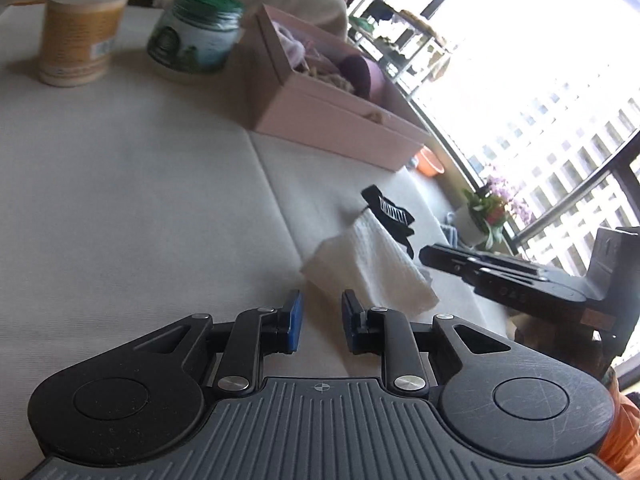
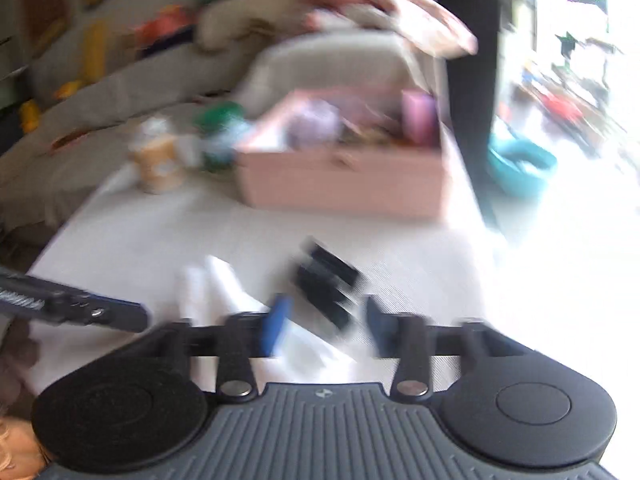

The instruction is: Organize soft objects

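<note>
Beside pink box (image 1: 320, 116), white cloth (image 1: 372, 268)

Pale mat (image 1: 140, 184), pink box (image 1: 320, 120), jars (image 1: 196, 32), perhaps cloths (image 1: 372, 264)

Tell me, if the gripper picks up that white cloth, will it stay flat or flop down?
Probably flop. The white cloth lies in soft folds on the table, so it looks thin and limp. It likely weighs little and would dangle from the left gripper, whose jaws stand open just short of it.
</note>
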The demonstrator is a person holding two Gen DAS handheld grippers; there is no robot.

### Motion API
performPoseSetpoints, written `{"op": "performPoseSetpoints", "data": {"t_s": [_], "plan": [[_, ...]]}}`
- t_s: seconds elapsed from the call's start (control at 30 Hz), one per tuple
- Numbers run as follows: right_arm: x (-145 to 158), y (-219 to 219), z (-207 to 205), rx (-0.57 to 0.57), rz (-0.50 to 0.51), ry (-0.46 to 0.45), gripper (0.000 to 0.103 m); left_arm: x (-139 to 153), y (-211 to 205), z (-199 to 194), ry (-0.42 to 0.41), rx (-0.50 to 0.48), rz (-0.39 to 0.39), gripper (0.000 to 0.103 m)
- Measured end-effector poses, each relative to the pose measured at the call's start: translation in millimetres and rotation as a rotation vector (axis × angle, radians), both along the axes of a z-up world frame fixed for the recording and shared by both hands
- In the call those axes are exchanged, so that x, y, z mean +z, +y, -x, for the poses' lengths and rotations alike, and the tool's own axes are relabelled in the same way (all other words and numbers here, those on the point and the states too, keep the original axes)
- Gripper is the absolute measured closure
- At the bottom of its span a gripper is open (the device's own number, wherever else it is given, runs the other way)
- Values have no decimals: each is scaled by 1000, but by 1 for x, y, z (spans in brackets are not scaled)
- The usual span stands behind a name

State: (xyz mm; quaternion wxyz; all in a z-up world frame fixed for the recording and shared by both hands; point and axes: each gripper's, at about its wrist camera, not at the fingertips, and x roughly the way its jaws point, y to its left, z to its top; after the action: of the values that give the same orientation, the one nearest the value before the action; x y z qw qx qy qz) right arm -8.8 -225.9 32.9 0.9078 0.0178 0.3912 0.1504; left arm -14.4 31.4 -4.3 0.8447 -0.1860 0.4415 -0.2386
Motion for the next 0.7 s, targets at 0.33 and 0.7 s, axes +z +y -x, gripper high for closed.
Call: {"op": "performPoseSetpoints", "data": {"t_s": [0.33,0.7], "plan": [[-15,41,35,180,-56,-32,90,7,-46,-25,-52,-23,-79,79],[-15,16,57,149,0,-100,49,11,-115,-20,-180,-198,-433,71]]}}
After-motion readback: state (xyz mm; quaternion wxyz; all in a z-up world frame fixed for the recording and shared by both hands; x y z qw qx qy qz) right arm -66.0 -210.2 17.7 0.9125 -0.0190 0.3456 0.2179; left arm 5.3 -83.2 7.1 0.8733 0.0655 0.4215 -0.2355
